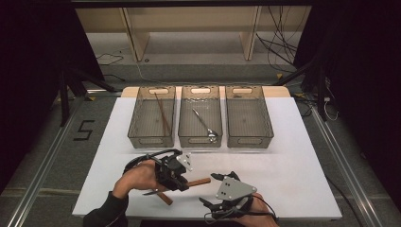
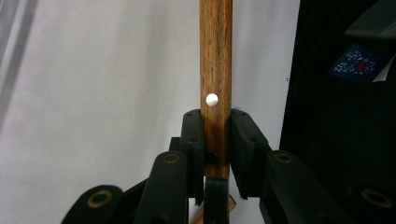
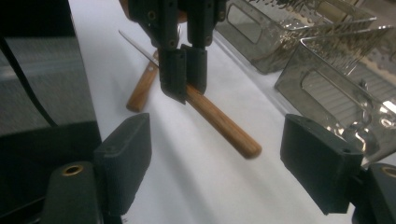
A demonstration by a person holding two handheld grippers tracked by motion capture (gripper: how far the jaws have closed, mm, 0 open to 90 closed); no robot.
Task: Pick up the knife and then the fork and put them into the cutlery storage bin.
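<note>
My left gripper (image 1: pixel 174 174) is shut on the wooden handle of a knife (image 1: pixel 199 181), low over the white table. In the left gripper view the riveted handle (image 2: pixel 215 56) runs straight up between the pads. The knife's thin blade (image 3: pixel 137 46) sticks out behind the left gripper (image 3: pixel 183 70). A second wooden-handled utensil (image 1: pixel 165 198) lies on the table under that gripper, its far end hidden. My right gripper (image 1: pixel 211 189) stands open near the table's front edge, its jaws (image 3: pixel 222 158) facing the held handle (image 3: pixel 224 126) with nothing between them.
Three clear grey bins stand in a row at the back. The left bin (image 1: pixel 137 124) holds chopsticks (image 1: pixel 163 113), the middle bin (image 1: pixel 185 124) a metal spoon (image 1: pixel 205 124), and nothing lies in the right bin (image 1: pixel 248 118). Bare white table (image 1: pixel 293 165) lies to the right.
</note>
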